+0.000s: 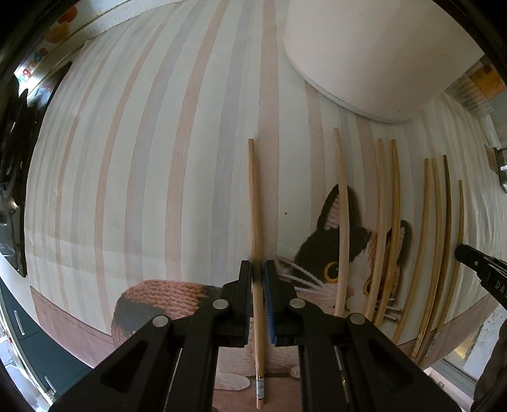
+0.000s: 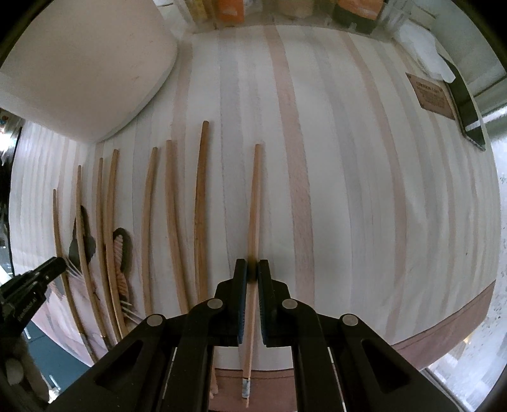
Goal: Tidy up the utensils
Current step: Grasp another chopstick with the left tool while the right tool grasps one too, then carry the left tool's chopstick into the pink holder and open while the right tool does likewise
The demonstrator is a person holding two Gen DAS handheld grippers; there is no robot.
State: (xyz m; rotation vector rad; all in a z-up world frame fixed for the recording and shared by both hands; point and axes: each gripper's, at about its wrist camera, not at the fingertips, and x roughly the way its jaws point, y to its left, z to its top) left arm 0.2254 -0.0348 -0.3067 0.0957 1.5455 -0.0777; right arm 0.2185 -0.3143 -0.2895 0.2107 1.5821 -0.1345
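Note:
My left gripper (image 1: pixel 257 269) is shut on a wooden chopstick (image 1: pixel 255 206) that lies along its fingers over the striped cat mat (image 1: pixel 142 158). Several more chopsticks (image 1: pixel 385 222) lie in a row to its right across the cat picture. My right gripper (image 2: pixel 252 269) is shut on another wooden chopstick (image 2: pixel 253 206), to the right of the row of several chopsticks (image 2: pixel 172 222). Each gripper's tip shows in the other's view, the right one at the right edge (image 1: pixel 475 263) and the left one at the lower left (image 2: pixel 47 269).
A white rounded board (image 1: pixel 364 57) lies on the mat beyond the chopsticks, also seen at upper left (image 2: pixel 79 63). Packages (image 2: pixel 228 9) stand along the far edge. A brown card (image 2: pixel 432 96) and a dark tray (image 2: pixel 469 107) sit at far right.

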